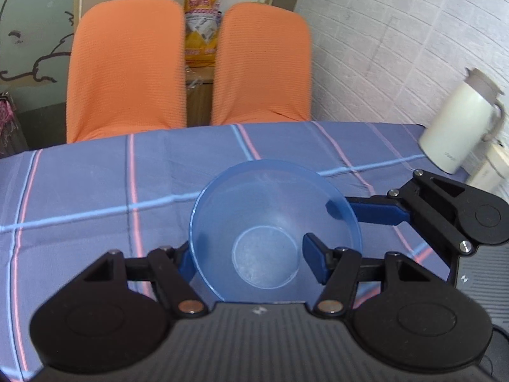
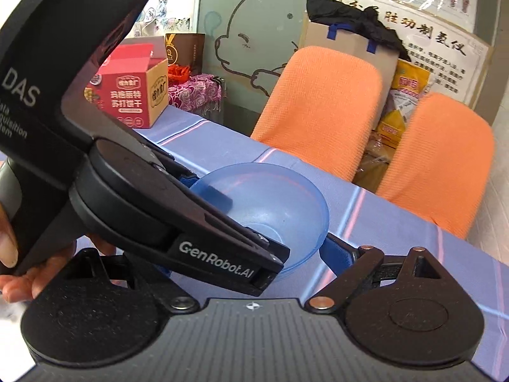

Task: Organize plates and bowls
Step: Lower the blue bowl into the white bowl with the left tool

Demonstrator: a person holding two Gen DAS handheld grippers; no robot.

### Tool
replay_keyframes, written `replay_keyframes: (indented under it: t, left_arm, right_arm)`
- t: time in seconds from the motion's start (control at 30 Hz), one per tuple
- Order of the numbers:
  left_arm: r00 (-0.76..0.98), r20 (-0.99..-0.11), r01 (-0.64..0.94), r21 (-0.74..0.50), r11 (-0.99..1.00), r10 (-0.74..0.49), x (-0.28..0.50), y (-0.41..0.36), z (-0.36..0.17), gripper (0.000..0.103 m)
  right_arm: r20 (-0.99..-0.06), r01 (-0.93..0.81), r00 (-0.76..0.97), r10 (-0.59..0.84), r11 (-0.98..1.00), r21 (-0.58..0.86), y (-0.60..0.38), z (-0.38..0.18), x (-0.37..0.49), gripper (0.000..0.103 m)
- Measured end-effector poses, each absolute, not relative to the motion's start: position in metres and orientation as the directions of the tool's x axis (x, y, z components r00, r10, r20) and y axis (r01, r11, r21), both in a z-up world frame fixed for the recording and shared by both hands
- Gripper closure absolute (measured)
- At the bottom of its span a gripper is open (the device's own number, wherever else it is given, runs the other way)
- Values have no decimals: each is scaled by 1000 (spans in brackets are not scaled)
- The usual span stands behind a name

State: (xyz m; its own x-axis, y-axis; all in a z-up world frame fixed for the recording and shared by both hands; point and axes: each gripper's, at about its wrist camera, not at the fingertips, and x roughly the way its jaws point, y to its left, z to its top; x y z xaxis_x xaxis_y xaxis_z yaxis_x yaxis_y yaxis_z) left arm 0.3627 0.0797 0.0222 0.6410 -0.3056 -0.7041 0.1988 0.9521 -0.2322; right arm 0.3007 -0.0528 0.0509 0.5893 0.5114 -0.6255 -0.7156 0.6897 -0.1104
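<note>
A translucent blue bowl (image 1: 275,232) (image 2: 280,203) stands upright on the blue checked tablecloth (image 1: 95,191), right in front of both grippers. My left gripper (image 1: 248,251) is open and straddles the bowl's near-left wall: its left finger (image 1: 186,264) is outside and its right finger (image 1: 313,261) is inside. My right gripper (image 2: 254,250) is open too. Its right finger (image 2: 337,254) lies outside the bowl just under the rim, while the left gripper's body (image 2: 191,222) hides its other finger. In the left wrist view one right-gripper finger (image 1: 375,211) reaches the bowl's right rim.
A white jug (image 1: 461,127) stands at the table's back right by the tiled wall. Two orange chair backs (image 1: 127,70) (image 1: 264,63) press against the far table edge. A red carton (image 2: 133,95) sits at the far left. A hand (image 2: 9,245) holds the left gripper.
</note>
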Motion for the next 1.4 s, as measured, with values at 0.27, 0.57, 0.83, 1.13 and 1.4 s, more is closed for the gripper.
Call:
replay_keyframes:
  t: [0.27, 0.57, 0.83, 1.13, 1.4]
  left_arm:
    - [625, -672, 323, -241, 915, -398, 277, 14, 47, 40]
    - [568, -686, 433, -221, 874, -455, 200, -55, 39, 40]
    - [522, -722, 459, -210, 863, -454, 182, -80, 18, 40]
    - [498, -740, 455, -222, 862, -453, 181, -74, 2, 22]
    - [548, -666, 457, -268, 848, -506, 157, -52, 20, 8]
  right_arm:
    - [-596, -647, 662, 454, 748, -149, -110, 74, 213, 21]
    - [-582, -570, 705, 407, 812, -123, -173, 68, 144, 21]
    - [-591, -553, 692, 415, 831, -63, -195, 50, 130, 21]
    - [-613, -531, 647, 453, 845, 63, -211, 31, 131, 22]
    - [-566, -442, 706, 426, 889, 119, -232, 22, 101, 22]
